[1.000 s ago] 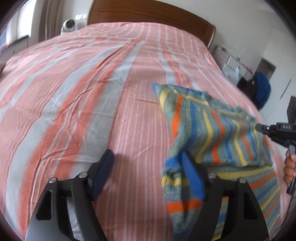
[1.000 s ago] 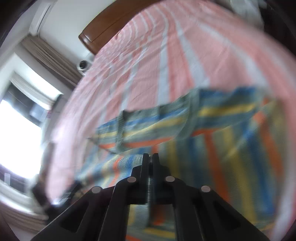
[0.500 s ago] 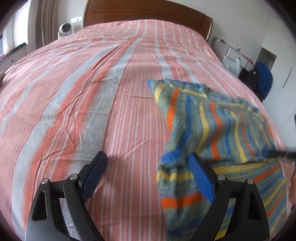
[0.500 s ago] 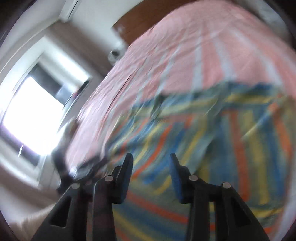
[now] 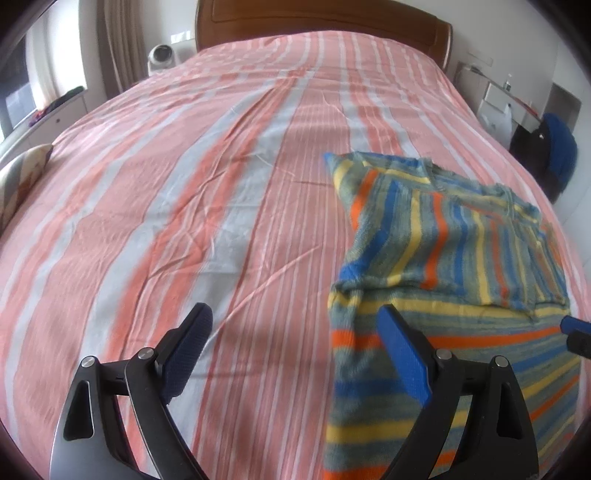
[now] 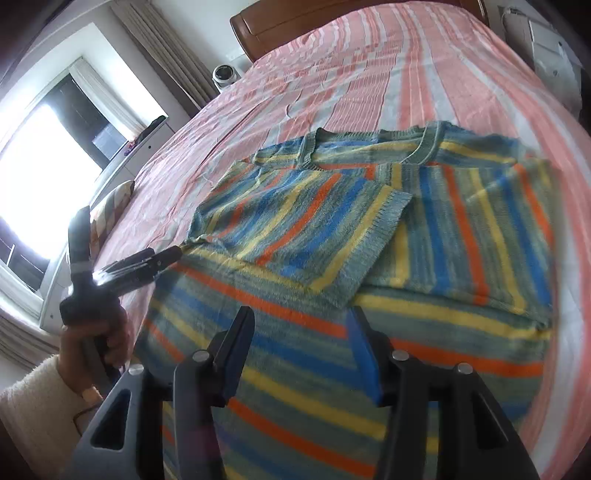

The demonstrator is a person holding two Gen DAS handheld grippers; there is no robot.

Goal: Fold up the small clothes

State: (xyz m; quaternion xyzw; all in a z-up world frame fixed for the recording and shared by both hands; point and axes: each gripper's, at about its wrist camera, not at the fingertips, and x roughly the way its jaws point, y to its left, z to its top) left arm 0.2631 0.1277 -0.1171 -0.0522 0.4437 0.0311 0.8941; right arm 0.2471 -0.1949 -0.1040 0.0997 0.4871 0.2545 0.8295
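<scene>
A striped knit sweater (image 6: 369,229) in blue, yellow, orange and grey-green lies flat on the bed, both sleeves folded across its body. In the left wrist view the sweater (image 5: 443,240) fills the right side. My left gripper (image 5: 295,332) hovers open at its left edge, one finger over the sheet, the other over the knit, holding nothing. My right gripper (image 6: 301,332) hangs above the sweater's lower body with its jaws opening and nothing pinched between them. The left gripper (image 6: 162,256) also shows there, held by a hand (image 6: 96,339). The right gripper's fingertip (image 5: 576,328) shows at the edge of the left wrist view.
The pink, orange and grey striped bed sheet (image 5: 184,184) stretches to a wooden headboard (image 5: 321,18). A white round device (image 5: 160,55) stands at the bed's far left corner, a pillow (image 5: 18,177) at the left side, a bright window (image 6: 44,177) beyond, and a blue item (image 5: 561,147) at the right.
My right gripper was shut and now stands open, drawn back over the sweater's lower body. My left gripper has widened a little and backed off the folded sleeve.
</scene>
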